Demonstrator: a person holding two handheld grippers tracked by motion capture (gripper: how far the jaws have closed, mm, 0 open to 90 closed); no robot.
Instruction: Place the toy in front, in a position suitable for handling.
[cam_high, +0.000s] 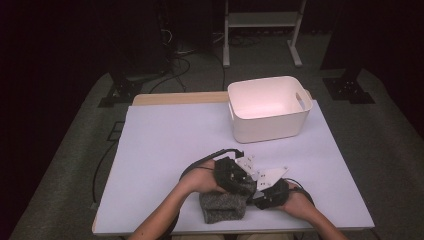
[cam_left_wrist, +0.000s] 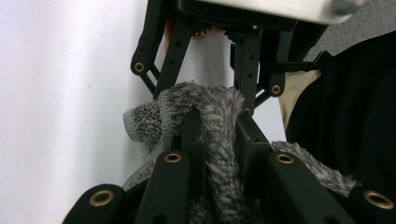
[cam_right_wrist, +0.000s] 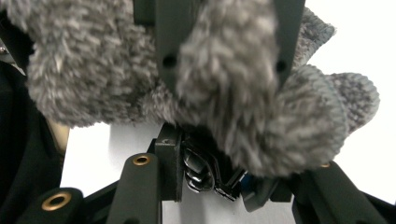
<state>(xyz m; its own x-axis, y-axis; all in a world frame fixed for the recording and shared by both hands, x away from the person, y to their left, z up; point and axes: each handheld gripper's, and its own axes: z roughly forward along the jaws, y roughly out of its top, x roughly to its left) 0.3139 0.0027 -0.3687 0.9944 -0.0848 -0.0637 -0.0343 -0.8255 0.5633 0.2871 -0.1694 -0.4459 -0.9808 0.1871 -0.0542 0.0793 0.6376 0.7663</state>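
Nearest you, at the front edge of the white table (cam_high: 160, 150), the grey fuzzy sock (cam_high: 222, 207) lies bunched between your two hands. Your left gripper (cam_high: 245, 182) pinches a fold of it: in the left gripper view the sock (cam_left_wrist: 219, 121) rises as a ridge between the two black jaws, which press on it from either side. Your right gripper (cam_high: 260, 196) faces the left one, and the pair nearly touch over the sock's right end. In the right gripper view the sock (cam_right_wrist: 243, 93) bulges out between a pair of black jaws high in the picture, seemingly the left gripper's; I cannot tell whether the right's own jaws are clamped on the fabric. The bundle's long axis seems to run left to right across the table, and both hands are equally near it. Farther off, toward the back right, the white plastic bin (cam_high: 267, 127) stands well apart, forward and slightly right of the grippers. Any carry to it looks to run away from you.
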